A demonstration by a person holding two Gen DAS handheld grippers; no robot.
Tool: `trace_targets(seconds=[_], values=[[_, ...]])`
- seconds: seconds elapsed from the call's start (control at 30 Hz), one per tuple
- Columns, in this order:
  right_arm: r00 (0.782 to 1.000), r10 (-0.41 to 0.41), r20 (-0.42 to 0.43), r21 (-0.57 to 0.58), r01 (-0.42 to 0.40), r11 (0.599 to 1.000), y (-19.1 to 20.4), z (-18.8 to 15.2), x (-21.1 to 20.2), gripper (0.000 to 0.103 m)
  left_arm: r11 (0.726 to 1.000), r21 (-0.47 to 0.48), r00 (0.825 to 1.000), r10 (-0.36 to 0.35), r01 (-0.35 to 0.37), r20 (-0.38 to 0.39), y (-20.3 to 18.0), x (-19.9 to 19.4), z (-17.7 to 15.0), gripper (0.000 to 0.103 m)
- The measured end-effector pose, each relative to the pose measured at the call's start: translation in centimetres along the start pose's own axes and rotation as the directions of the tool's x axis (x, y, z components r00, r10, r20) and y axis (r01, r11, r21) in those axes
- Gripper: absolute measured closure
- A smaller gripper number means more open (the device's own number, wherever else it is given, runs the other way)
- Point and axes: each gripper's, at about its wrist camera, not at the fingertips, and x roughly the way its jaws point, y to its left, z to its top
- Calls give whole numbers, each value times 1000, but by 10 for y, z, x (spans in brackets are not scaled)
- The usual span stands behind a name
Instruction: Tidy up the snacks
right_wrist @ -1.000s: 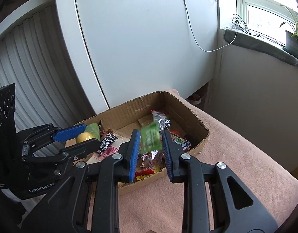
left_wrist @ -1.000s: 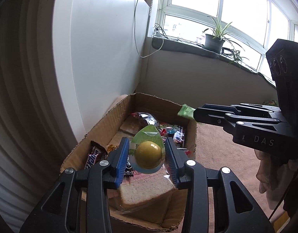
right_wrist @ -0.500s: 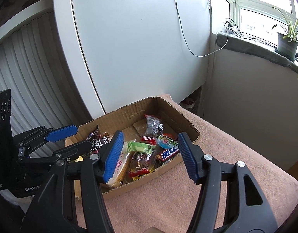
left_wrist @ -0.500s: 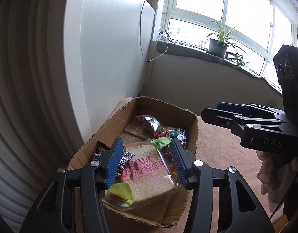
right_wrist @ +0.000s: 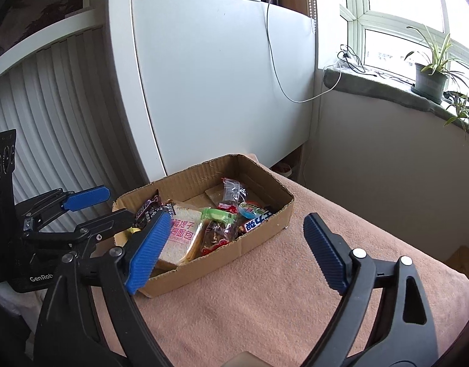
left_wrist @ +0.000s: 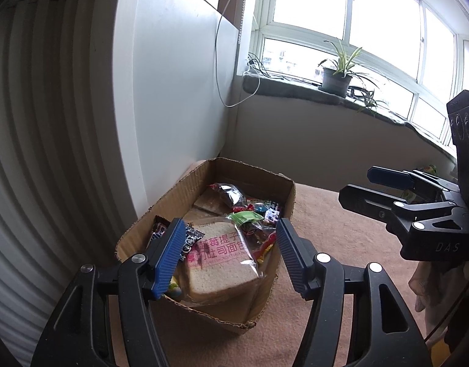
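A shallow cardboard box [left_wrist: 286,189] [right_wrist: 268,226] sits on the pink cloth and holds several snacks: a bagged bread slice [left_wrist: 222,257] [right_wrist: 181,232], a green packet [left_wrist: 245,216] [right_wrist: 217,214], a clear bag [left_wrist: 225,194] [right_wrist: 231,189], and chocolate bars [right_wrist: 257,220]. The yellow-green jelly cup [left_wrist: 175,289] lies at the box's near corner. My left gripper [left_wrist: 228,257] is open and empty above the box's near end. My right gripper [right_wrist: 234,250] is open and empty, held back from the box.
A white cabinet [right_wrist: 222,85] stands right behind the box. A white radiator [left_wrist: 51,153] is to the left. A windowsill with a potted plant [left_wrist: 338,76] runs along the back. Pink cloth [right_wrist: 295,290] covers the surface right of the box.
Both grippers opened and let go: the jelly cup and the green packet dropped into the box. Both grippers have since pulled back and up, jaws opening wider.
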Motion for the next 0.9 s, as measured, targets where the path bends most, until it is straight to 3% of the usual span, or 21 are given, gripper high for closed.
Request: trace_targets(seconds=[0.1,0.3,0.53,0.9], values=[[999,-38,17,15,37,999,-1,-8,-13,2,1000,-1,1000,17,-17,15,-3,-10,-2,30],[993,-121,18,72,119,990,-11,-23,-28,1,999,-2,998,51,-51,26,-8,-22,-5,25],[985,-172,-2,97,171,980,-23,-36,-36,1,997,-4,997,73,-73,33,-10,-28,-6,24],[983,-185,9,85,184,979,-21,-38,-46,1,995,-11,995,95,-95,33,-13,-34,-7,24]])
